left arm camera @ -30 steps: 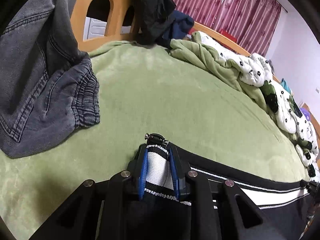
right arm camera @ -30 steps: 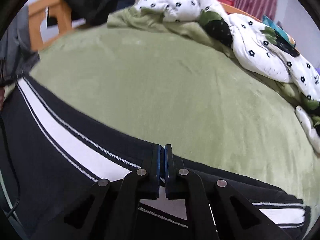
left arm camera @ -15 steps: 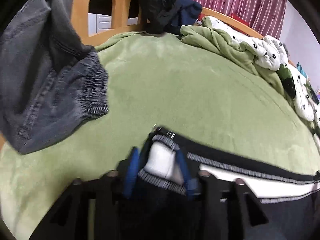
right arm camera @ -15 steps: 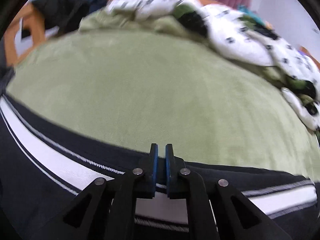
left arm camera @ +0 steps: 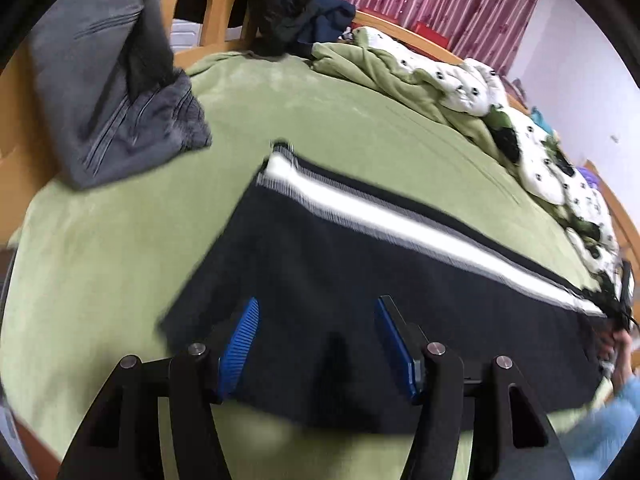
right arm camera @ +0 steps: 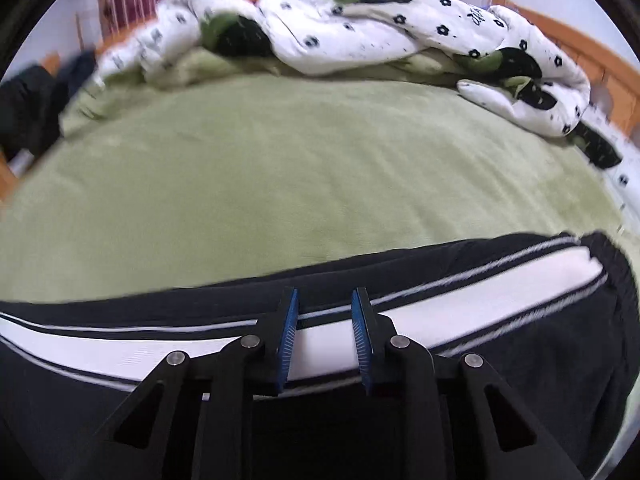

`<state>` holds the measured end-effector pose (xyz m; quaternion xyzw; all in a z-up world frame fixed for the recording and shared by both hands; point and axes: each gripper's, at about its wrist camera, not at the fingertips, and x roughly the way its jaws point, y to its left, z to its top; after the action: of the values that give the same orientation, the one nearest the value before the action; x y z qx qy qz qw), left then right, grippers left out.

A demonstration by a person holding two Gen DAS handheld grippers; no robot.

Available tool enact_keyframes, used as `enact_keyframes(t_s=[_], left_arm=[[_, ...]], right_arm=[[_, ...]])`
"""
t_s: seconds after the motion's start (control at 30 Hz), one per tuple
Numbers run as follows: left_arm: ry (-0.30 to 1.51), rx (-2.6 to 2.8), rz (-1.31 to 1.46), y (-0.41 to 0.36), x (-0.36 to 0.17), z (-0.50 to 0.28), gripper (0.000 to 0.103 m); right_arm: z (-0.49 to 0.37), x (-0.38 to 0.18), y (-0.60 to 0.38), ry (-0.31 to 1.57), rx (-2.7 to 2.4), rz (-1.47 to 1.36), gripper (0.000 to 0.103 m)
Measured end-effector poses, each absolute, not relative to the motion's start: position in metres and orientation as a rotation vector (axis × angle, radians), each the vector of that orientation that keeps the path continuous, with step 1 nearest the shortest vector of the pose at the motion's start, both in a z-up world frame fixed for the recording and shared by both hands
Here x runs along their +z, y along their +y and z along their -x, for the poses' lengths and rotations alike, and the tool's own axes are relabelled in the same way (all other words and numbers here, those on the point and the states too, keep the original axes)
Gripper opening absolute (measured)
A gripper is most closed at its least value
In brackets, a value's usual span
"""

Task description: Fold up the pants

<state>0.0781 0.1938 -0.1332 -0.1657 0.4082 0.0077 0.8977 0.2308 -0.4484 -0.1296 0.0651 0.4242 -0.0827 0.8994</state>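
Black pants (left arm camera: pixel 360 280) with a white side stripe lie flat along the near side of the green bed cover (left arm camera: pixel 280 112). My left gripper (left arm camera: pixel 316 308) hovers above the leg end, its jaws opening, blue pads apart with nothing pressed between them. In the right wrist view the same pants (right arm camera: pixel 520 352) run across the bottom, stripe upward. My right gripper (right arm camera: pixel 324 300) is over the stripe with its jaws opening; the cloth lies beneath the gap and the pads are off it.
Grey jeans (left arm camera: pixel 112 80) hang over the wooden footboard (left arm camera: pixel 208 12) at the left. A rumpled white floral quilt (right arm camera: pixel 380 28) and green blanket line the far side. Dark clothes (left arm camera: pixel 288 0) pile at the far corner. A blue sleeve (left arm camera: pixel 608 420) shows at the right.
Both grippers let go of the pants and their jaws spread apart. The left gripper pulled back from the leg hem, which now lies flat on the bed. The right gripper rolled and shifted along the stripe.
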Motion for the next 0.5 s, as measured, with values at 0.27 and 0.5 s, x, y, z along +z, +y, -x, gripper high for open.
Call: enact_keyframes(t_s=[0.27,0.5], left_arm=[[0.832,0.0,0.559,0.204,-0.178,-0.021,0.059],[0.749,0.159,0.598,0.233,-0.186,-0.071,0.019]], right_arm=[[-0.174,-0.079,-0.39,0.805,-0.117,-0.095,0.05],[-0.138,-0.043,-0.37,0.8,-0.107,-0.108,0.05]])
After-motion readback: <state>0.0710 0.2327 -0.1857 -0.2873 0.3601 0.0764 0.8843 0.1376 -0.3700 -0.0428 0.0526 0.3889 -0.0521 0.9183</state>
